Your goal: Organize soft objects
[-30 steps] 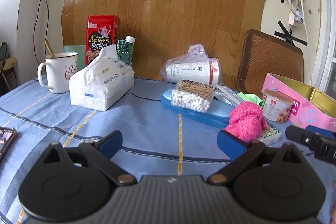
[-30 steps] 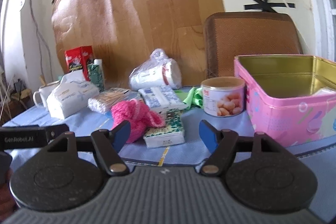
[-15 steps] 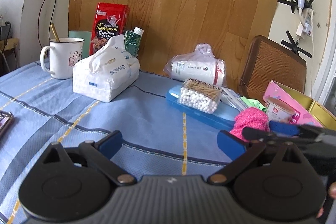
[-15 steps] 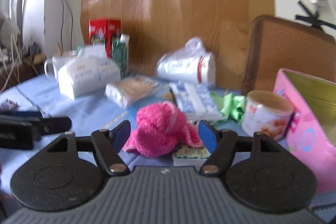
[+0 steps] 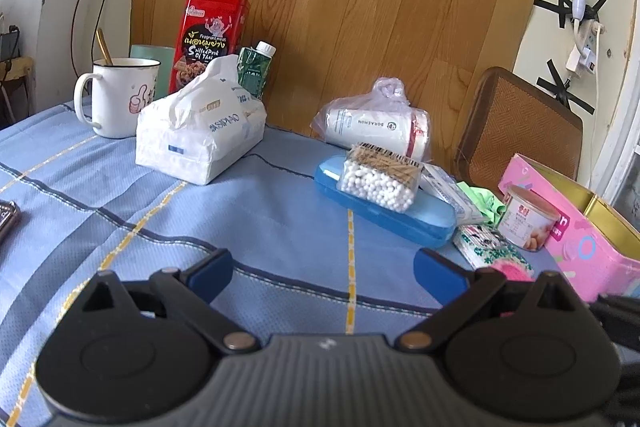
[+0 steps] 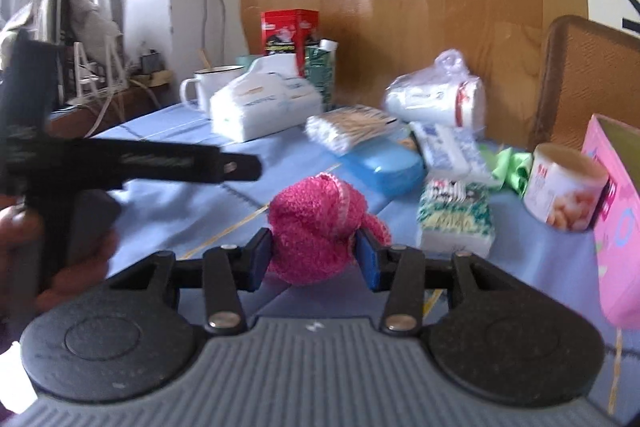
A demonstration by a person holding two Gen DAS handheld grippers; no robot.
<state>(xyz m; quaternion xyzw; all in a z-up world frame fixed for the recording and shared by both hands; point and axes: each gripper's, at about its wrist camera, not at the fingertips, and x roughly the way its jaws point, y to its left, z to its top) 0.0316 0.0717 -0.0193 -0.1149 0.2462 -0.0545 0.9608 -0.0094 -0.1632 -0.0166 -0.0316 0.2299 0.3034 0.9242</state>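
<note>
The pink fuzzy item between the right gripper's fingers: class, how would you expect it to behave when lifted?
The pink fuzzy item looks knitted and bulges between the right gripper pads, so it probably squashes rather than resists. One loose end droops at its right side, suggesting it will hang floppy. It seems light and unlikely to slip, given its rough pile.

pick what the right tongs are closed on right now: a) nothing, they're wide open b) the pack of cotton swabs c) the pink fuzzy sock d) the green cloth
c: in the right wrist view the right tongs have both blue pads pressed against the sides of the pink fuzzy sock, while the green cloth and the pack of cotton swabs lie farther back on the table, untouched.
</note>
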